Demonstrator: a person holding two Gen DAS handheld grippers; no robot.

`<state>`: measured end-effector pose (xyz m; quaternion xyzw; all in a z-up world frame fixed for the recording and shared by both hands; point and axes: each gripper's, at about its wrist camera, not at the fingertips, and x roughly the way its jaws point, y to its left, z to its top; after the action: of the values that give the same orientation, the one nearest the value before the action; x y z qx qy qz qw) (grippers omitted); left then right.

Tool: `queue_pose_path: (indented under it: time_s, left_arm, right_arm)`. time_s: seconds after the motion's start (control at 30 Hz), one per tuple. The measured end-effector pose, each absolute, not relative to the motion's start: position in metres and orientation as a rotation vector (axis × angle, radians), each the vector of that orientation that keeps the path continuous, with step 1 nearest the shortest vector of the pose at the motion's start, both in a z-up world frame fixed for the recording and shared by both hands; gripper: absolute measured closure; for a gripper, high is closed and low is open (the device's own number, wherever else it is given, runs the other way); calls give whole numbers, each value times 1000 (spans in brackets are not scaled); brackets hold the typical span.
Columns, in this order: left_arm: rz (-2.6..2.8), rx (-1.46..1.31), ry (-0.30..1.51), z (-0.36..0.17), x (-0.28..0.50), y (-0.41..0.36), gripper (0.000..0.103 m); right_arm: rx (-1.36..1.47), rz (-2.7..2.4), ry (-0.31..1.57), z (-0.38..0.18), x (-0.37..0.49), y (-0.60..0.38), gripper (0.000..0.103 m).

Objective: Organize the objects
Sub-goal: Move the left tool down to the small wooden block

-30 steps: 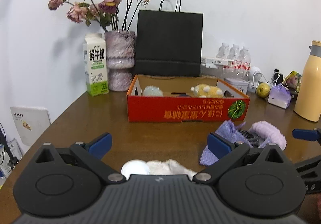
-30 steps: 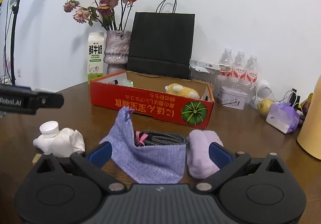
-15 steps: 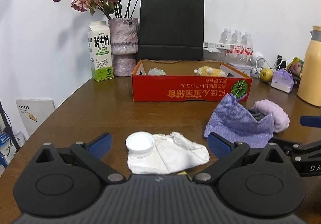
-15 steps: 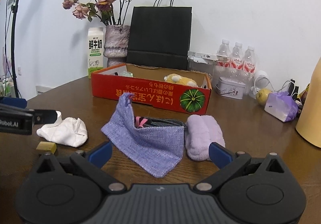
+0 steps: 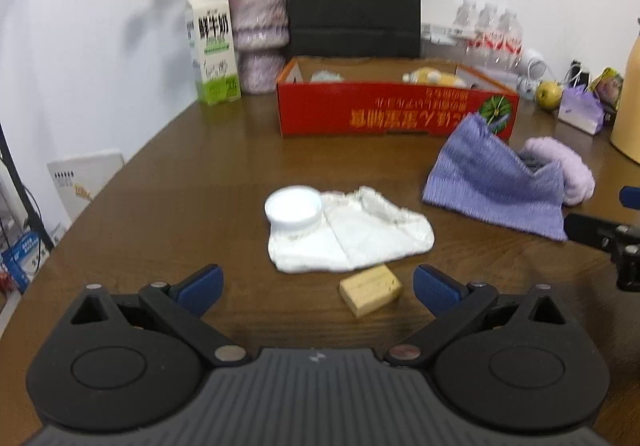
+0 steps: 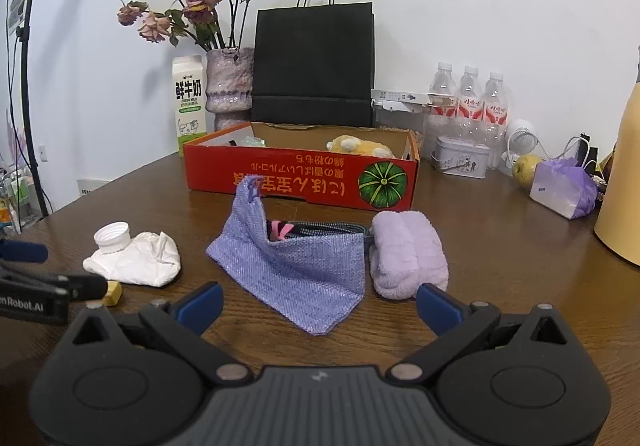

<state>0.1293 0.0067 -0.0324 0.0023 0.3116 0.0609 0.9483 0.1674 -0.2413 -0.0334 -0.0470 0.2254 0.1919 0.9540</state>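
Dark brown wood-grain surface (image 6: 500,246), rounded edge at left. On it, near side: crumpled white cloth (image 5: 352,234) with a white plastic cap (image 5: 293,207) sitting on its left end; small tan rectangular block (image 5: 370,289) just in front of the cloth. To the right, a purple knitted zip pouch (image 6: 296,262), one corner standing up, touching a rolled lilac fleece towel (image 6: 406,254). Behind these, a shallow red cardboard box (image 6: 300,174) with a printed pumpkin. Far edge by the wall: white-and-green milk carton (image 6: 189,102), mottled purple vase (image 6: 230,86) of dried roses, black paper bag (image 6: 314,62), three clear water bottles (image 6: 470,94), grey tin (image 6: 462,156), yellow-green fruit (image 6: 524,166), lilac plastic bag (image 6: 566,186), cream-yellow flask (image 6: 622,182).
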Motion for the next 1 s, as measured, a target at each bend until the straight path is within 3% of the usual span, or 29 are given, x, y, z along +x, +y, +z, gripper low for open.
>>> queue_pose_path:
  time_s: [0.23, 1.0]
  left_arm:
    - [147, -3, 703, -41, 140, -4, 0]
    - [185, -13, 690, -43, 144, -9, 1]
  right_arm:
    - [-96, 395, 465, -34, 169, -241, 0]
    - [-95, 399, 466, -34, 169, -240, 0]
